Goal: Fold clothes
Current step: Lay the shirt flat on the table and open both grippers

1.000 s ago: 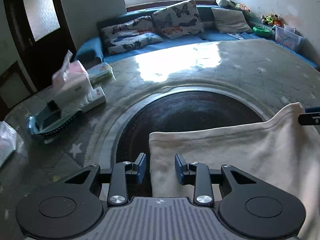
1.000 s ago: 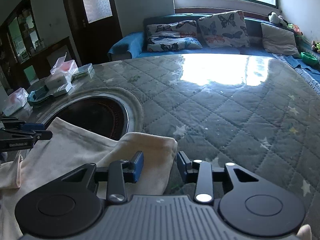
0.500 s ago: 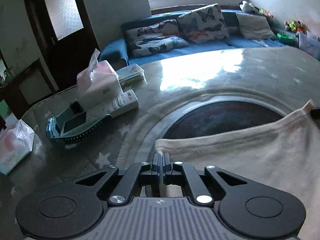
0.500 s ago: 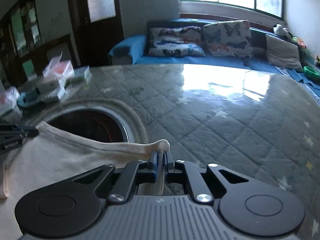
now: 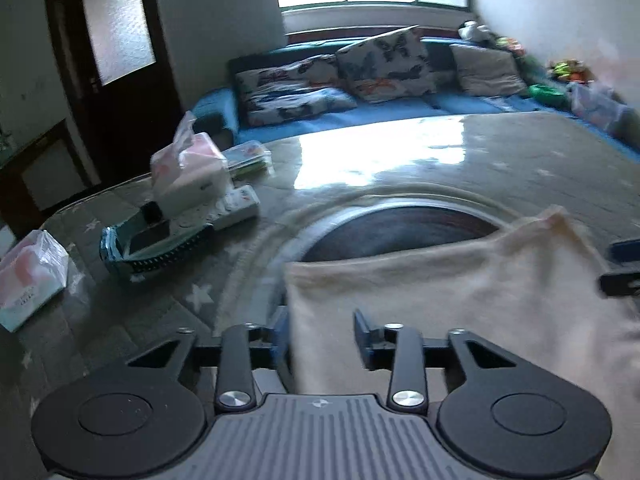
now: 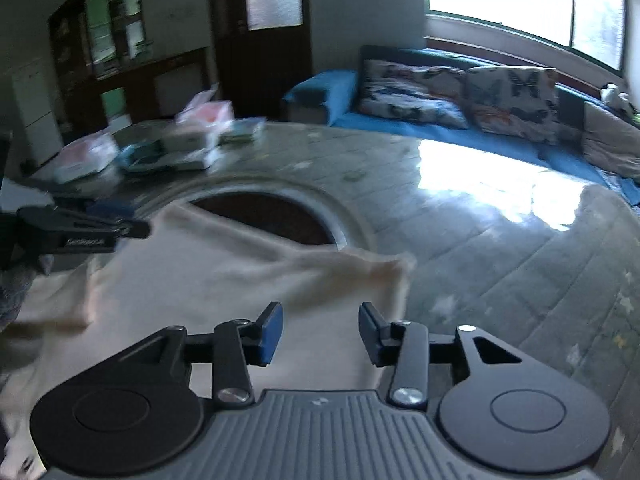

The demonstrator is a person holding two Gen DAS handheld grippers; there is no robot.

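Note:
A cream garment point(image 5: 460, 280) lies flat on the quilted table, its far edge across the dark round inset point(image 5: 400, 228). My left gripper point(image 5: 320, 336) hovers over the garment's left corner with its jaws opening. The cloth edge runs below the gap and the pads do not press on it. My right gripper point(image 6: 320, 334) hovers above the garment point(image 6: 200, 280) near its right corner point(image 6: 396, 268), jaws also opening, nothing pinched. Each gripper shows in the other's view: the right one point(image 5: 620, 276) at the right edge, the left one point(image 6: 80, 232) at the left.
At the table's left stand a tissue box point(image 5: 188, 176), a white remote point(image 5: 236, 212), a teal basket point(image 5: 152, 248) and a tissue pack point(image 5: 28, 276). A blue sofa with butterfly cushions point(image 5: 360, 80) runs behind the table. Quilted table cover point(image 6: 500, 260) stretches to the right.
Both grippers stood open at the garment's corners, then shut on them. Now both have let go, their jaws apart again, and have drawn back slightly upward. The garment lies flatter.

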